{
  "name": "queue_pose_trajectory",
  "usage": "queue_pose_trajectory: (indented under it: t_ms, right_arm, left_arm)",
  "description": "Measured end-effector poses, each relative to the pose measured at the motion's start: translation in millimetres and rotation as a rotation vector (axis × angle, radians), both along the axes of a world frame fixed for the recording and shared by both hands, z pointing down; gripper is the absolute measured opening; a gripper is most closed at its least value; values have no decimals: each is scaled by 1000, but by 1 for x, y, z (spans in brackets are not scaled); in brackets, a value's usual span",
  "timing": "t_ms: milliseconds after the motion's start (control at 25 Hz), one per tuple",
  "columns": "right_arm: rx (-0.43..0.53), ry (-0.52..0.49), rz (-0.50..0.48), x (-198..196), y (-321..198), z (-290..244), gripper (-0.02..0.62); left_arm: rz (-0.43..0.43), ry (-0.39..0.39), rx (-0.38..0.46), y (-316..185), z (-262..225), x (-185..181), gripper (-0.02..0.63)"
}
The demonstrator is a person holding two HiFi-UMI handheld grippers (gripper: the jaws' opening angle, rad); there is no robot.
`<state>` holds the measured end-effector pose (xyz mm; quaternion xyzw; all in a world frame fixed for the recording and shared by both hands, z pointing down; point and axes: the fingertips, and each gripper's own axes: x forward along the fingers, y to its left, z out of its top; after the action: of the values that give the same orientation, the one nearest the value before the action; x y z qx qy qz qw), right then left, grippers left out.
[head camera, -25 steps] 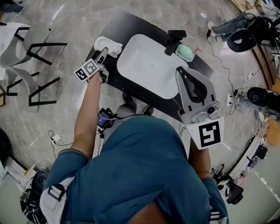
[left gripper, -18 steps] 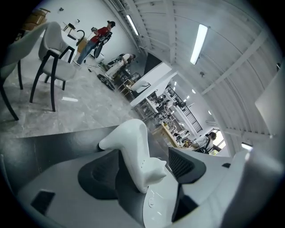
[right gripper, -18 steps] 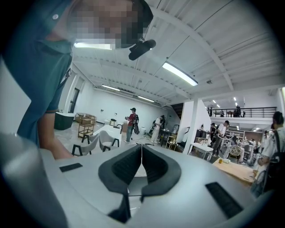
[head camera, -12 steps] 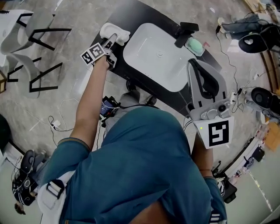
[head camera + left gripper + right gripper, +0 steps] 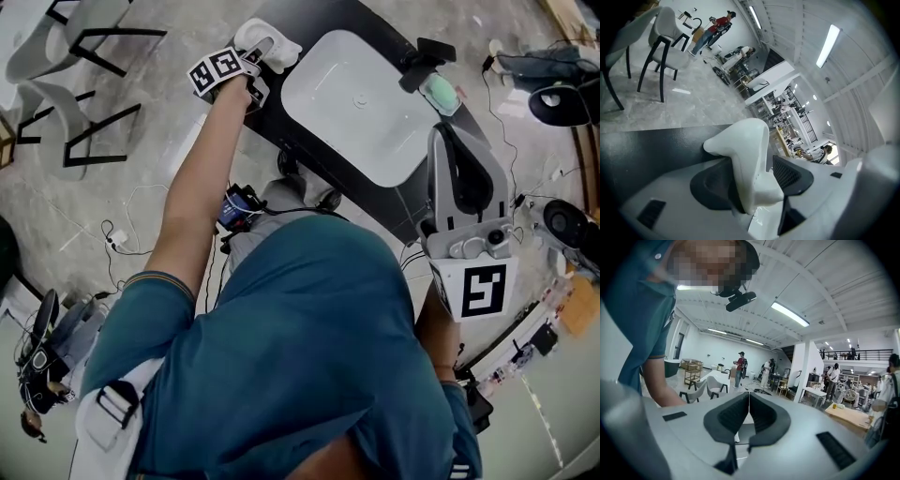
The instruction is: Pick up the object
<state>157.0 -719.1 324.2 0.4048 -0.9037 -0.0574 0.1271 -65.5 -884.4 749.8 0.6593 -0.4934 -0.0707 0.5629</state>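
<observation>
White object [image 5: 274,42] sits at the bench's [image 5: 319,17] far left corner, not yet lifted, as your left gripper [image 5: 258,58] closes its fingers around it, while your right gripper [image 5: 450,136] waits, fingers pressed together, empty.

That white object [image 5: 745,159] looks smooth, glossy plastic; the counter [image 5: 647,145] is matt black; the floor [image 5: 670,103] gleams like polished stone.
</observation>
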Motion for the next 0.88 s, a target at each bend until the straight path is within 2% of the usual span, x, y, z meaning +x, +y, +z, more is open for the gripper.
queue_pose_trajectory:
  t_ms: [200, 520, 760, 880]
  right_arm:
    - [-2, -4, 2, 0, 4, 1, 15]
    - [-10, -8, 18, 7, 11, 3, 14]
    - [-15, -8, 23, 11, 13, 5, 15]
    - [-15, -9, 23, 12, 14, 5, 15]
  left_arm:
    - [3, -14, -62, 2, 11, -3, 160]
    - [58, -9, -72, 1, 12, 3, 143]
    - [158, -40, 1, 7, 3, 16, 133]
    - [174, -35, 38, 14, -6, 21, 133]
